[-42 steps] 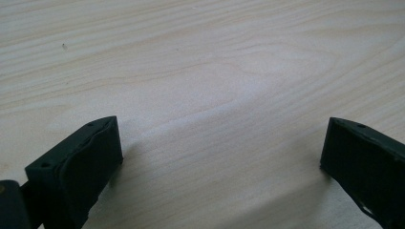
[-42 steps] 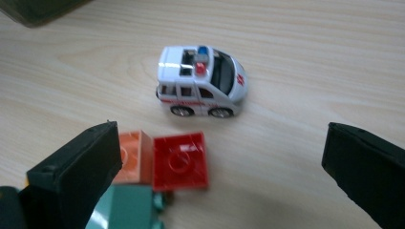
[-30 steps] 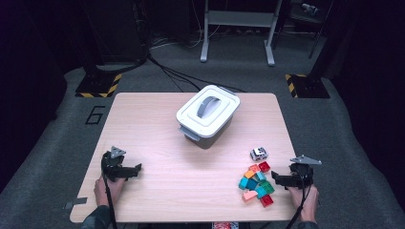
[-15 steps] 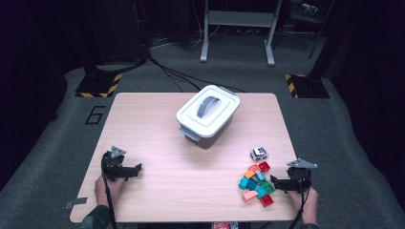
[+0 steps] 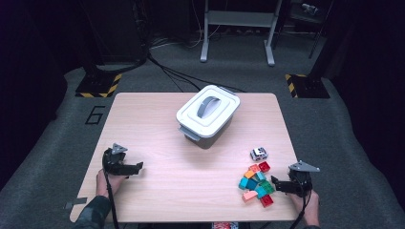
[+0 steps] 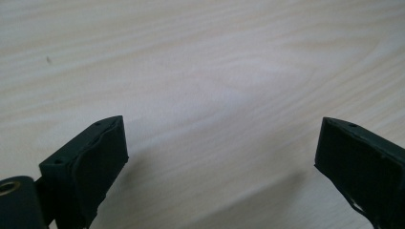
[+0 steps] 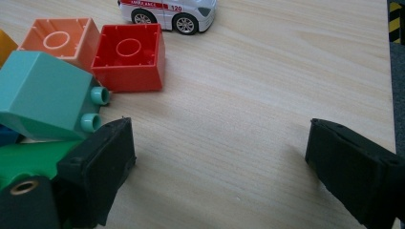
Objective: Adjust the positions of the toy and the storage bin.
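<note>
Resting low over the near right corner of the desk (image 5: 157, 114), the right tongs (image 5: 276, 183) point left toward a heap of coloured blocks (image 5: 255, 183), with their jaws wide apart and nothing between them; they have just been closing a little. In the right gripper view bare wood lies between the two black jaws, and the left jaw stands just beside a green block (image 7: 28, 160) and a teal block (image 7: 43, 95) that lies on its side with its studs toward the jaw. Beyond the teal block sit a red block (image 7: 129, 57) and an orange block (image 7: 59, 40), both with their hollow undersides up, touching each other. Farther off stands a white toy car (image 7: 167, 12) with a red stripe, close to the red block but apart from it. In the high view that car (image 5: 258, 153) stands just beyond the heap, on its far right side.

The left tongs (image 5: 138, 166) lie at the near left of the desk, pointing right, well apart from the blocks. Their jaws also gape over bare wood, holding nothing, and have just been closing slightly.

A white lidded box (image 5: 208, 114) with a grey handle stands around the middle of the desk, toward its far edge.
</note>
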Available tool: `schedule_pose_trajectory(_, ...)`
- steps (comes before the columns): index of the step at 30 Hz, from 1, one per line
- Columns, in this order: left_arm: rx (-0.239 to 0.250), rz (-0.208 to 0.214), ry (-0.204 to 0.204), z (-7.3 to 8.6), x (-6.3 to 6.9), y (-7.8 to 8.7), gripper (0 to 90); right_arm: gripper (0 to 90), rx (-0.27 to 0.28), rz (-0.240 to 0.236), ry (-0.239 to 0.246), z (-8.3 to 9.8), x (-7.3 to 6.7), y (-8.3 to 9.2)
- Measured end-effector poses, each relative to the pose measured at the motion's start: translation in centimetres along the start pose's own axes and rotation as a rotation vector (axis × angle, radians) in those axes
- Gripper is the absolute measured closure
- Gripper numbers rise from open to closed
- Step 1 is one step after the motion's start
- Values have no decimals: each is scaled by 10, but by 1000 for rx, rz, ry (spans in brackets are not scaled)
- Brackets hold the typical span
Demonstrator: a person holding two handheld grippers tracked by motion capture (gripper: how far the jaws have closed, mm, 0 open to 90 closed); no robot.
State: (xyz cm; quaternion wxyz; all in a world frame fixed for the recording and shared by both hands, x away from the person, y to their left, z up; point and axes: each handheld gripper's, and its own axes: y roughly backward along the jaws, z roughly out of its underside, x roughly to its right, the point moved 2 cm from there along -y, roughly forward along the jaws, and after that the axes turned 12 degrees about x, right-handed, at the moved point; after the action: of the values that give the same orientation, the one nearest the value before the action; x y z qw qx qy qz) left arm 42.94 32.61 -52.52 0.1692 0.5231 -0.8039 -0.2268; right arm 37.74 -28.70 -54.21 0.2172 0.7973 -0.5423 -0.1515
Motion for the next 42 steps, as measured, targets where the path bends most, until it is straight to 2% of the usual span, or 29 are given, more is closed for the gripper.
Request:
schedule_pose_trajectory(2,0,2,6,-6,2,0,50,89,-1,1,-1,0,0,0)
schedule_pose_trajectory(4,-3,22,3,-21,8,1,56,88,-1,3,2,0,0,0)
schedule_pose_trajectory(5,2,33,-7,-34,14,-1,60,86,-4,3,2,0,0,0)
schedule_pose_trajectory(6,16,42,-3,-41,18,-2,60,85,-4,3,2,0,0,0)
schedule_pose_trajectory(7,16,42,-3,-41,18,-2,60,85,-4,3,2,0,0,0)
schedule_pose_trajectory(8,9,57,-20,-51,22,-2,60,83,-4,2,2,0,0,0)
schedule_pose_trajectory(11,52,76,-30,-72,35,-5,67,77,-2,4,2,0,0,-1)
schedule_pose_trajectory(12,77,87,-49,-87,44,-8,70,76,-6,5,-2,0,0,0)
schedule_pose_trajectory(13,77,87,-49,-87,44,-8,78,76,-6,5,-2,0,0,0)
schedule_pose_trajectory(14,78,92,-69,-94,47,-9,78,76,-5,5,-2,0,0,0)
schedule_pose_trajectory(24,104,154,-96,-147,84,-33,58,73,-8,4,-6,0,0,0)
schedule_pose_trajectory(28,109,168,-104,-159,93,-39,49,72,-8,3,-5,0,0,0)
schedule_pose_trajectory(29,106,167,-126,-163,96,-40,49,72,-7,4,-5,0,0,0)
schedule_pose_trajectory(30,115,171,-121,-167,100,-43,49,71,-3,2,6,0,1,-1)
schedule_pose_trajectory(32,116,175,-135,-176,107,-48,49,72,-8,4,-5,0,0,0)
schedule_pose_trajectory(35,120,193,-140,-187,116,-58,57,72,-7,3,-1,0,0,0)
schedule_pose_trajectory(36,113,203,-142,-195,122,-66,59,71,-3,2,6,0,1,-1)
schedule_pose_trajectory(40,116,205,-135,-208,132,-79,63,73,-2,2,5,0,1,0)
schedule_pose_trajectory(42,114,211,-147,-213,139,-86,93,73,-2,2,5,0,1,0)
